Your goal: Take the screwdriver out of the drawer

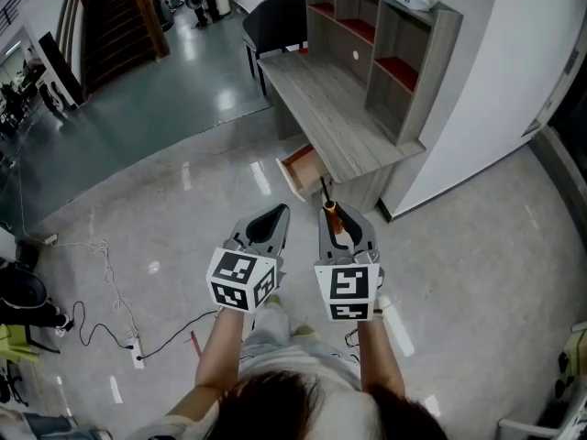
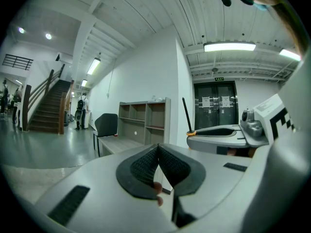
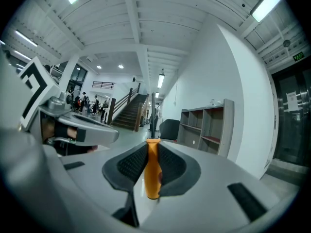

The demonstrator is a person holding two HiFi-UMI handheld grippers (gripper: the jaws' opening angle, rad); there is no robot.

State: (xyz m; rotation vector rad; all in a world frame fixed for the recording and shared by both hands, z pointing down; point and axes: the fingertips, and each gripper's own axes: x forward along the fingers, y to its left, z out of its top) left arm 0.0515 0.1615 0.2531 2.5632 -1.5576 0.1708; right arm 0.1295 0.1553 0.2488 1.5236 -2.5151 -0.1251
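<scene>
Right tongs: we see the right tongs [image 3: 152, 148] clenched on the screwdriver [image 1: 336, 220], with a pad pressing each side of its orange handle [image 3: 152, 171].
Left tongs: the left tongs [image 2: 158, 150] are closed, pads meeting at the tips, and we see nothing between them.
Where the screwdriver is: it is out of the drawer [image 1: 303, 169], held in the air over the floor [image 1: 459, 246] just short of the drawer's open front.
Long axis: in the head view it runs away from us. The handle sits in the tongs and the dark shaft [image 1: 325, 192] sticks out past the tips, pointing toward the drawer and leaning slightly left. In the right gripper view the shaft rises straight ahead from between the pads.
Arms: our two bare forearms [image 1: 215, 346] reach forward side by side. The tongs are level with each other and near but apart, and the marker cubes [image 1: 241, 278] face up.
Ahead: the drawer stands pulled out under the front edge of the grey worktop [image 1: 330, 108], and it shows a reddish inside.
On the worktop: a shelf unit [image 1: 385, 44] with red-floored compartments stands along the far side, against the white wall [image 1: 495, 90].
Further off: a dark chair [image 1: 275, 21] stands at the worktop's far end, and a staircase [image 1: 115, 16] lies beyond it.
Floor at left: a cable [image 1: 101, 264] trails to a power strip [image 1: 136, 351], well apart from the tongs.
</scene>
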